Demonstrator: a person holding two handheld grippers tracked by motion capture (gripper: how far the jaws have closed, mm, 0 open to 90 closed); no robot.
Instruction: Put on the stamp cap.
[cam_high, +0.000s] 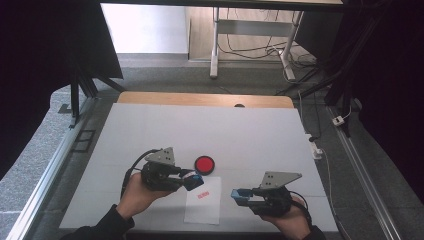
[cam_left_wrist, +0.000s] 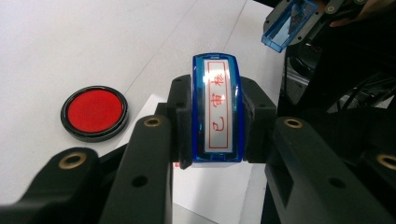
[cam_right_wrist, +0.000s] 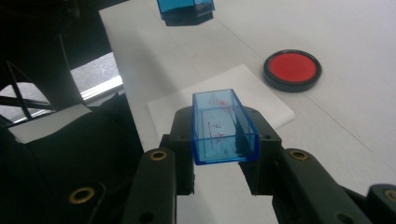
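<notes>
white-covered table (cam_high: 150, 130) w/ grey carpet and desk legs beyond: a person's two hand-held grippers work a stamping job over a white paper sheet (cam_high: 204, 202) already bearing a red imprint (cam_high: 202, 195).

left gripper (cam_left_wrist: 215, 114) pinches a blue plastic rectangular stamp body (cam_left_wrist: 217, 109) by its two long sides, jaws clamped tight on it, red characters of the printing face turned toward the gripper's camera. from the high view that stamp (cam_high: 192, 180) hangs just above the sheet's upper left corner.

right gripper (cam_right_wrist: 223, 128) pinches a clear blue plastic rectangular cap (cam_right_wrist: 224, 126), open side up, jaws squeezed against its long walls; in the high view the cap (cam_high: 241, 195) sits off the sheet's right edge, apart from the stamp.

round red ink pad in a black rim (cam_high: 204, 164) lies on the table just beyond the sheet.

handling, as judged: both pieces look light, stiff, hard-shelled plastic w/ smooth glossy sides, so prob. slippery under the pads. best hold is across the long flat walls near mid-length, as now. cap is thin-walled, could flex or crack if over-squeezed. stamp face is inked: keep pads off it or it smears.
</notes>
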